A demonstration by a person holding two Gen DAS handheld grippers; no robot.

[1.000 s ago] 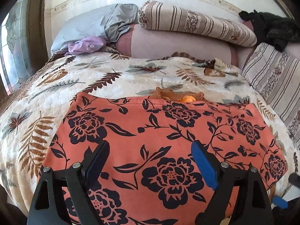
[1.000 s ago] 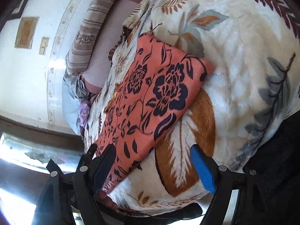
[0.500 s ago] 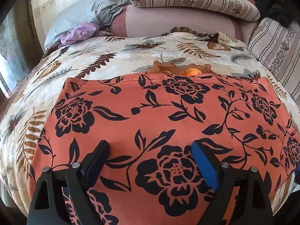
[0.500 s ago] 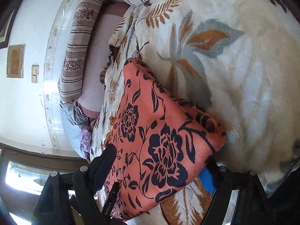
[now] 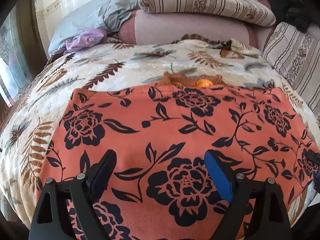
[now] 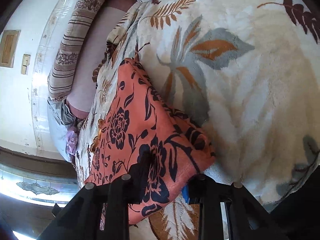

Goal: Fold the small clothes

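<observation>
An orange garment with a black flower print (image 5: 180, 132) lies spread flat on the bed. My left gripper (image 5: 160, 170) hovers open over its near middle, jaws wide apart, holding nothing. In the right wrist view the same garment (image 6: 140, 136) runs away to the left. My right gripper (image 6: 166, 182) has closed on the garment's near right corner, with the cloth pinched between the two fingers. A small orange-brown lace piece (image 5: 192, 80) peeks out past the garment's far edge.
The bed has a cream blanket with a leaf print (image 5: 140, 66). Striped pillows (image 5: 204, 2), a grey pillow (image 5: 90, 20) and a lilac cloth (image 5: 86, 40) lie at the headboard. A dark cloth (image 5: 288, 6) is at the far right. A window (image 5: 10, 60) is at the left.
My right gripper moved in on the garment's corner and closed on it. My left gripper moved forward over the garment, then eased back a little, staying open.
</observation>
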